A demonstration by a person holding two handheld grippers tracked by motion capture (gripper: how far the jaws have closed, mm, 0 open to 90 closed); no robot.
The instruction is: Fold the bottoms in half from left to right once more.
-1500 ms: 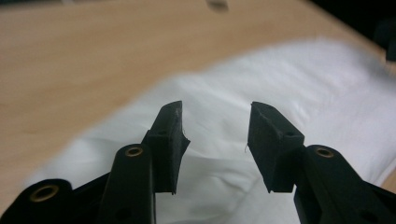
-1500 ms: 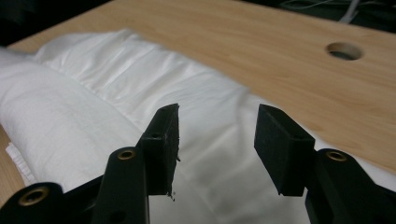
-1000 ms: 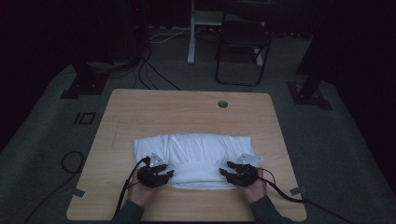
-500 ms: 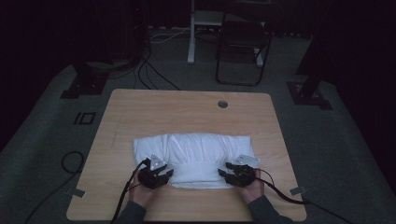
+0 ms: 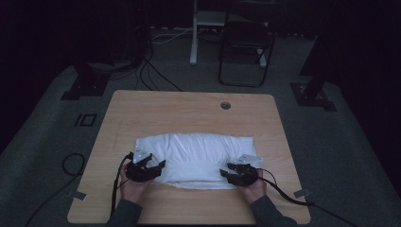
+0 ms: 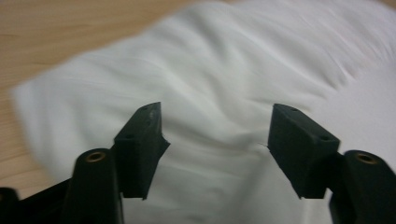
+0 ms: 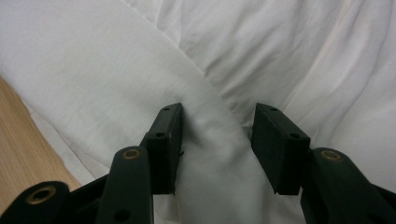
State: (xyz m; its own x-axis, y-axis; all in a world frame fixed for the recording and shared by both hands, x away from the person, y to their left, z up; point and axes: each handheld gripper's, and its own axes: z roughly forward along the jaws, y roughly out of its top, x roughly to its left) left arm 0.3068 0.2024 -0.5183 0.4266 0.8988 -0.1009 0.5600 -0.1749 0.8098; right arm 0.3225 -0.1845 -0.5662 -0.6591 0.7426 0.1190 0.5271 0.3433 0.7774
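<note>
left gripper (image 6: 215, 135) jaws just opened, apart over white cloth (image 5: 196, 156); right gripper (image 7: 217, 140) pinching cloth fold.

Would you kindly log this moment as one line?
scene: white cloth folded on table | left gripper: jaws just opened, cloth released | right gripper: jaws apart around cloth fold, grip unclear

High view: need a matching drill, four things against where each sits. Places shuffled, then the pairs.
1 white cloth
2 round hole
3 folding chair
4 cable loop

A on the floor, left of the table
B spread on the table's near half
C in the tabletop near its far edge
D on the floor beyond the table

Pairs: 1-B, 2-C, 3-D, 4-A
</note>
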